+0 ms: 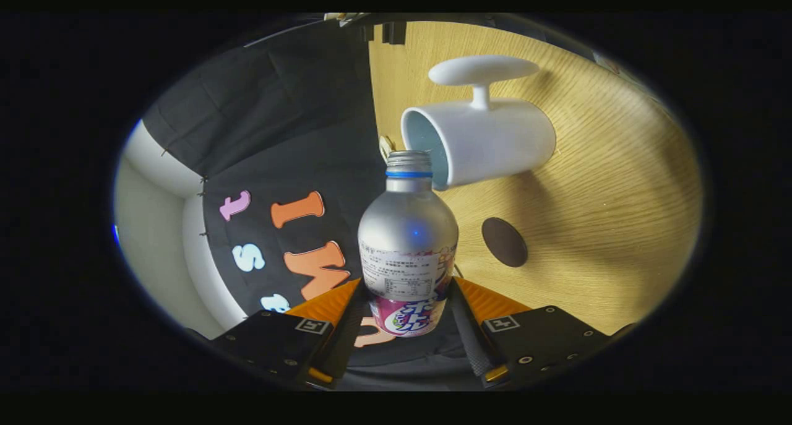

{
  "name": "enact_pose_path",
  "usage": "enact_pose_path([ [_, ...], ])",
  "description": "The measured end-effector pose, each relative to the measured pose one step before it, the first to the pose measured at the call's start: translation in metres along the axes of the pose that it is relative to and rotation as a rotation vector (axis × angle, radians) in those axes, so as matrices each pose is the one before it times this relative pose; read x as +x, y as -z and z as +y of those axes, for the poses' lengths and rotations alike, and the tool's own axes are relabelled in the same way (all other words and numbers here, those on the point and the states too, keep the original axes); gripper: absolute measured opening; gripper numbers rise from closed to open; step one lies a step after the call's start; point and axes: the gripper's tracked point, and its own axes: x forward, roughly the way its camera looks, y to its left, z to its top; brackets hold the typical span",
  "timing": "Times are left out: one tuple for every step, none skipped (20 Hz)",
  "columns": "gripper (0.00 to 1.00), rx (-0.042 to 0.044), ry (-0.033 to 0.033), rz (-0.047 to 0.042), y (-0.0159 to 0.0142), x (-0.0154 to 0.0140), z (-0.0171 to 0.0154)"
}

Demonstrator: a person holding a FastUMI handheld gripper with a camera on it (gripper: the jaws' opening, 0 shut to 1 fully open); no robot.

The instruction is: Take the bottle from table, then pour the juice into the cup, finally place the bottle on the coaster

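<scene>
My gripper (406,301) is shut on a silver aluminium bottle (407,239), both fingers pressing its labelled lower body. The whole view is rolled sideways, so the bottle is tipped over. Its open threaded neck with a blue ring (408,165) points at the mouth of a white cup (479,140), nearly touching the rim. The cup has a pale blue inside and stands on the wooden table (606,184). A small dark round coaster (504,242) lies on the table beside the bottle's shoulder, short of the cup. I see no liquid stream.
A white round-topped object on a short stem (481,72) stands just beyond the cup. The table's edge meets the black cloth wall (297,140) along the line of the bottle. Bare wood stretches past the coaster and cup.
</scene>
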Motion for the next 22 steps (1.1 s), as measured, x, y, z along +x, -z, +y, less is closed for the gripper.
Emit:
enact_pose_path([
  [0.75, 0.00262, -0.00107, -0.00087, -0.00153, -0.00035, -0.00107],
  [0.75, 0.00071, -0.00044, 0.00032, 0.00057, -0.00122, -0.00058],
  [0.75, 0.00012, -0.00008, -0.00169, -0.0003, -0.00127, 0.00098],
  [0.75, -0.00049, 0.00105, -0.00217, -0.00145, 0.00067, -0.00025],
  [0.75, 0.0009, 0.00223, -0.00236, -0.00071, 0.0002, -0.00102],
  [0.75, 0.00254, -0.00065, -0.00071, -0.00053, 0.00083, 0.00069],
  [0.75, 0.00415, -0.00093, -0.00002, 0.00024, -0.00032, 0.00194],
  [0.75, 0.00336, -0.00161, 0.00012, -0.00002, 0.0008, 0.00014],
  [0.75, 0.0017, -0.00198, 0.00065, 0.0003, 0.00051, 0.00039],
  [0.75, 0.00117, -0.001, 0.00059, 0.0, -0.00045, 0.00105],
  [0.75, 0.00116, -0.00126, -0.00021, 0.0, 0.00083, 0.00004],
  [0.75, 0.00117, -0.00032, 0.00076, 0.00041, -0.00044, -0.00067],
  [0.75, 0.00145, -0.0002, -0.00018, -0.00024, 0.00014, 0.00047],
  [0.75, 0.00257, 0.00004, 0.00051, -0.00021, -0.00107, 0.00067],
  [0.75, 0.00382, 0.00057, -0.00007, -0.00034, 0.0008, 0.00011],
  [0.75, 0.00357, 0.00136, 0.00033, 0.00111, 0.00076, -0.00099],
  [0.75, 0.0033, 0.00025, 0.00032, -0.00043, 0.00016, -0.00115],
  [0.75, 0.00264, -0.00062, 0.00016, -0.00004, -0.00068, 0.00096],
  [0.75, 0.00062, 0.00033, 0.00114, -0.00049, 0.00052, -0.00023],
  [0.75, 0.00057, 0.00214, -0.00046, 0.00116, -0.00027, -0.0011],
  [0.75, 0.00155, 0.00164, -0.00051, -0.00062, 0.00105, -0.0013],
  [0.75, 0.00234, -0.0002, 0.00057, 0.00049, -0.00093, 0.00282],
])
